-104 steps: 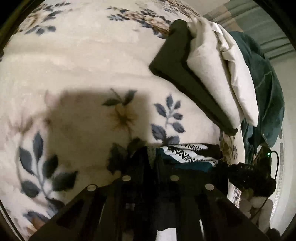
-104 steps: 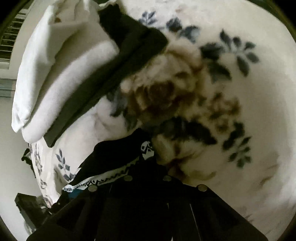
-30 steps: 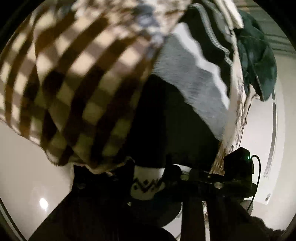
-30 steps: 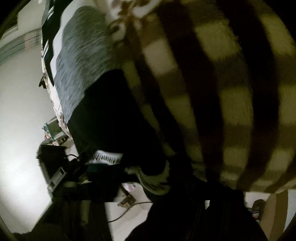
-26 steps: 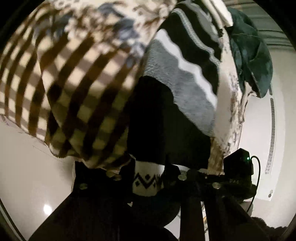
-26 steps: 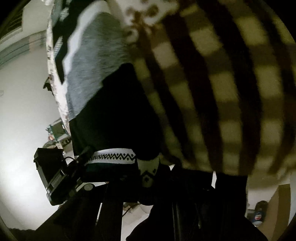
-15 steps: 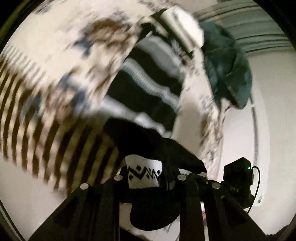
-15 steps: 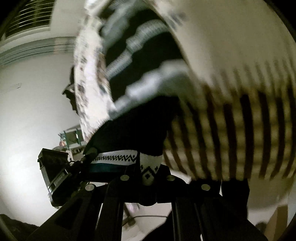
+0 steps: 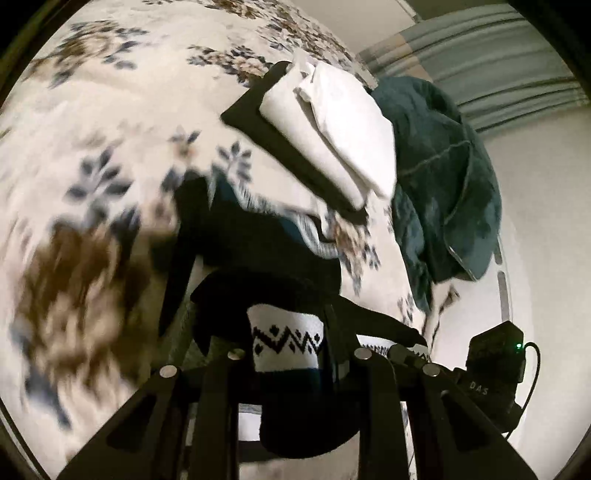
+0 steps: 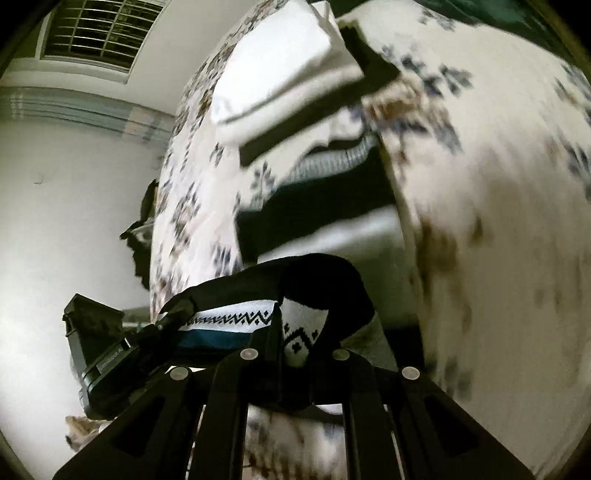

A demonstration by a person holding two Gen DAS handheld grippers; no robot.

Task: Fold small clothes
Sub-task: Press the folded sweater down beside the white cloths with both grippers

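A black knit garment with a white zigzag-patterned band (image 9: 286, 338) is held between both grippers over a floral bedspread (image 9: 110, 122). My left gripper (image 9: 288, 354) is shut on one corner of the band. My right gripper (image 10: 295, 343) is shut on the other corner (image 10: 299, 328), and the band stretches between them. The rest of the garment, black with grey and white stripes (image 10: 325, 206), lies forward on the bed. The right gripper shows in the left wrist view (image 9: 406, 352), and the left gripper shows in the right wrist view (image 10: 162, 328).
A stack of folded white cloth (image 9: 340, 129) on a folded black piece (image 9: 266, 122) lies beyond the garment. A dark green garment (image 9: 443, 184) hangs off the bed edge at right. A window (image 10: 92, 33) and white wall are at left.
Both grippers have swung the garment up from the bed's side and over the bedspread. The checked blanket that filled the views is gone; the folded stack is in sight again.
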